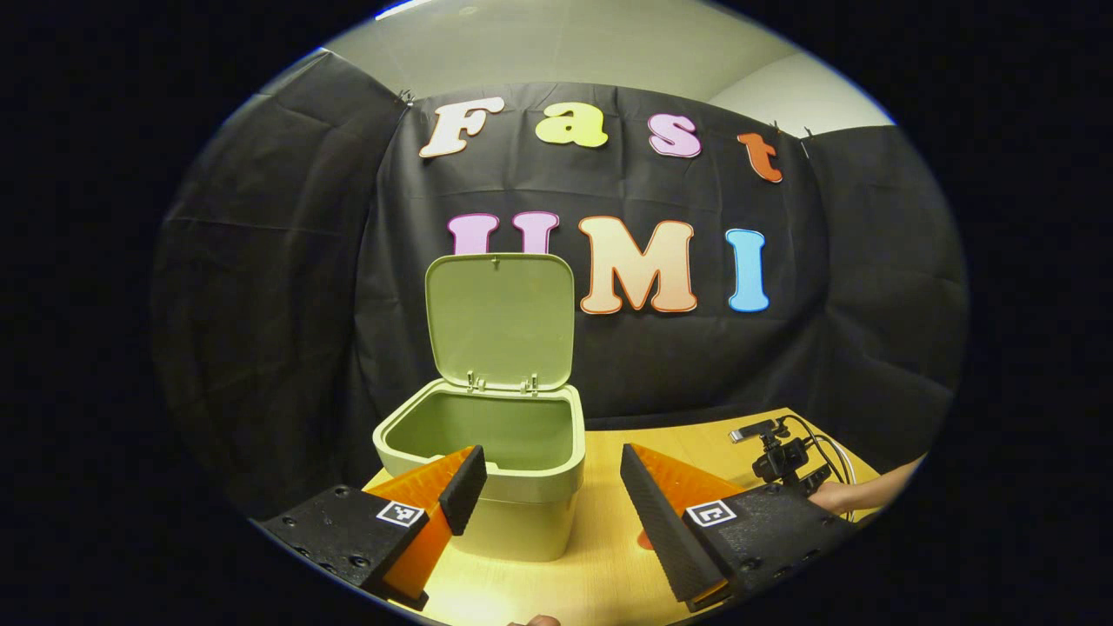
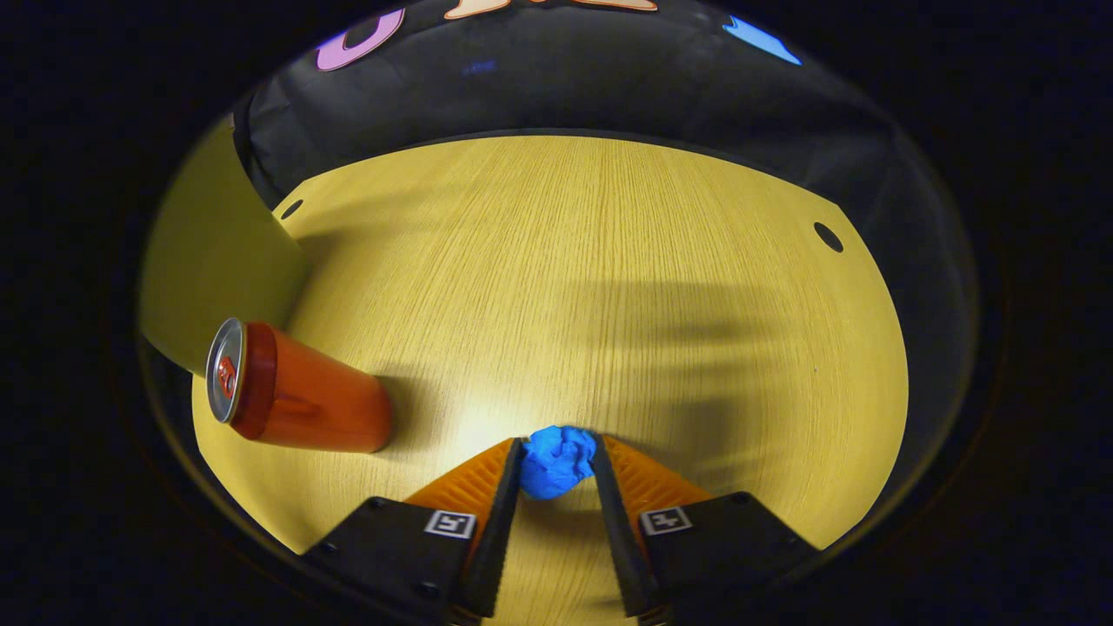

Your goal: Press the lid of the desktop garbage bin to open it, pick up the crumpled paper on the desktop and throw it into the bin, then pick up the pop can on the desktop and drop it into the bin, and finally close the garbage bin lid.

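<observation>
In the left gripper view the pale green bin (image 1: 491,474) stands on the wooden desk with its lid (image 1: 500,317) swung up and back. My left gripper (image 1: 543,474) hovers open in front of it, the left finger overlapping the bin's front rim. In the right gripper view my right gripper (image 2: 556,461) is shut on a crumpled blue paper ball (image 2: 555,469), pinched between both fingertips just above the desk. The red pop can (image 2: 296,391) stands upright to the left of that gripper. Behind the can rises the bin's side wall (image 2: 204,278).
The wooden desk (image 2: 591,278) stretches ahead of the right gripper, with cable holes near its far corners. In the left gripper view, a hand (image 1: 856,496) holding the other gripper's black camera mount (image 1: 783,456) sits at the desk's right edge.
</observation>
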Tool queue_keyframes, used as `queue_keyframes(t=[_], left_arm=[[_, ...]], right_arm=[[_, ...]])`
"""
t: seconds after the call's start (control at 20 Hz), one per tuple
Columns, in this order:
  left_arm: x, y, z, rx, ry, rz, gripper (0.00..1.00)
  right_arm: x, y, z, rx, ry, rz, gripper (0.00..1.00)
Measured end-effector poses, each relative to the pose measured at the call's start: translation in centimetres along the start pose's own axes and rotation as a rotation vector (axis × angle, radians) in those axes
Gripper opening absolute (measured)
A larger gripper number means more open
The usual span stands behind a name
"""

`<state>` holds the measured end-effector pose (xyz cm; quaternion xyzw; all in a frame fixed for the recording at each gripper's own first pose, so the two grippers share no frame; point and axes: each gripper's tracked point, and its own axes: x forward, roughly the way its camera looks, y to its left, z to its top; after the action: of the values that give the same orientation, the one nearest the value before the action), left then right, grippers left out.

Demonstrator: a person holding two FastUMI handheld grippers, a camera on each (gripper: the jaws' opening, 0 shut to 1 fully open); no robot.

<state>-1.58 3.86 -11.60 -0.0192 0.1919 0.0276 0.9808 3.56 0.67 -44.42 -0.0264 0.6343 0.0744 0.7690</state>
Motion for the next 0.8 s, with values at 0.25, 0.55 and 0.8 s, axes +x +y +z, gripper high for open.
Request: queue_keyframes(t=[0.25,0.55,0.8], left_arm=[[0.2,0.8,-0.8,-0.017,0.020,0.017,0.92],[0.4,1.3,-0.3,-0.013,0.004,0.025,0.93],[0.6,1.3,-0.6,-0.021,0.003,0.011,0.92]], right_arm=[[-0.1,-0.2,-0.2,0.099,0.047,0.014,0.41],[-2.2,-0.6,-0.1,0.107,0.043,0.021,0.33],[-7.3,-0.4,3.4,0.009,-0.076,-0.003,0.33]])
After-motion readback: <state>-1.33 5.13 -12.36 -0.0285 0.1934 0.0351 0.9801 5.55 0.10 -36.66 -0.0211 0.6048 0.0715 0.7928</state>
